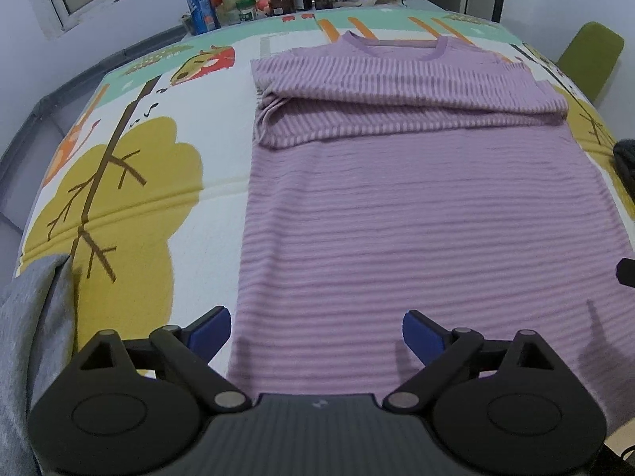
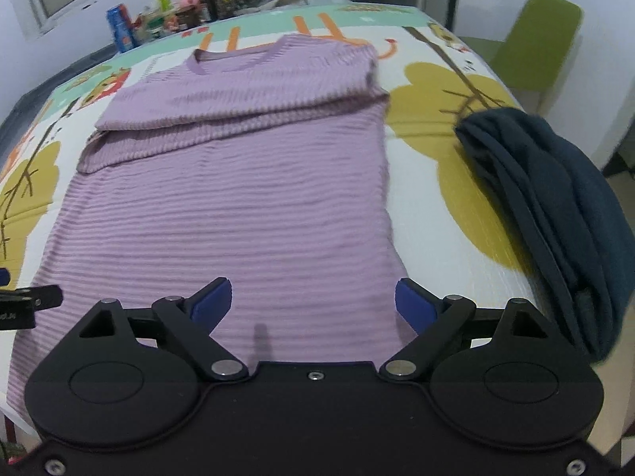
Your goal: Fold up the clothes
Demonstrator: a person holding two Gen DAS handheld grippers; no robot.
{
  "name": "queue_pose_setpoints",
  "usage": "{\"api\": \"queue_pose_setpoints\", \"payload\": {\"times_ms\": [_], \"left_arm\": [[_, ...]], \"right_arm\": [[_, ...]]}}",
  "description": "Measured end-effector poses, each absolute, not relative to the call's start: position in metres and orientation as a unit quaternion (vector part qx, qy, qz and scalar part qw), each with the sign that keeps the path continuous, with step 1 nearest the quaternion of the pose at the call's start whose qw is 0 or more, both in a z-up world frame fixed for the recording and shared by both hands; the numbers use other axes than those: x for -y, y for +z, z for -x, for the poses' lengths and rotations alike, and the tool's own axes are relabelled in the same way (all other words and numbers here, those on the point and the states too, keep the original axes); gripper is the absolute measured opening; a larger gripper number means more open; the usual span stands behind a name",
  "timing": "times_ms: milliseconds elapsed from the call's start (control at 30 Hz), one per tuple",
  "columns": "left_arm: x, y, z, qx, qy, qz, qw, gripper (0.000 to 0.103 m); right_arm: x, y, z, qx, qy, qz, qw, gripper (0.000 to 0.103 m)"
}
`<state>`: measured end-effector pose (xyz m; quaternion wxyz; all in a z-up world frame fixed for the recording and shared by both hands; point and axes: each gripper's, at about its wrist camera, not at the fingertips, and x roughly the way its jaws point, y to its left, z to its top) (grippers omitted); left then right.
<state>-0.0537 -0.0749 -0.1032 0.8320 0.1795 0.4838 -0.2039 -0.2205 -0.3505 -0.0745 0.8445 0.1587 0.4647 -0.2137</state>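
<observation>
A purple striped T-shirt (image 1: 397,218) lies flat on the cartoon-print mat (image 1: 190,146), collar at the far end, with both sleeves folded in across the chest. My left gripper (image 1: 317,331) hovers open over the shirt's near left part; its left pad (image 1: 210,329) stands at the shirt's left edge. In the right wrist view the same shirt (image 2: 222,206) lies under my right gripper (image 2: 313,301), which is open too, with its right pad (image 2: 414,301) near the shirt's right edge. Neither gripper holds cloth.
A grey garment (image 1: 27,337) hangs at the mat's near left corner. A dark blue garment (image 2: 555,218) lies bunched on the right. Bottles and jars (image 1: 278,0) crowd the far end. A green chair (image 2: 543,39) stands beyond the right side.
</observation>
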Motion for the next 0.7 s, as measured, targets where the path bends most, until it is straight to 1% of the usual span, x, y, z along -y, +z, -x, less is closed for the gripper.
{"api": "queue_pose_setpoints", "payload": {"times_ms": [333,500,700], "left_arm": [[0.019,-0.113,0.085,-0.494,-0.209,-0.161,0.829,0.095],[-0.003,-0.113,0.101,-0.479,-0.207,-0.155,0.839,0.095],[-0.022,-0.120,0.116,-0.479,-0.219,-0.119,0.841,0.095]], "right_arm": [[0.315,-0.077,0.285,-0.465,-0.261,-0.177,0.827,0.089],[0.304,-0.078,0.316,-0.459,-0.268,-0.187,0.826,0.089],[0.307,-0.077,0.348,-0.441,-0.269,-0.173,0.839,0.089]]}}
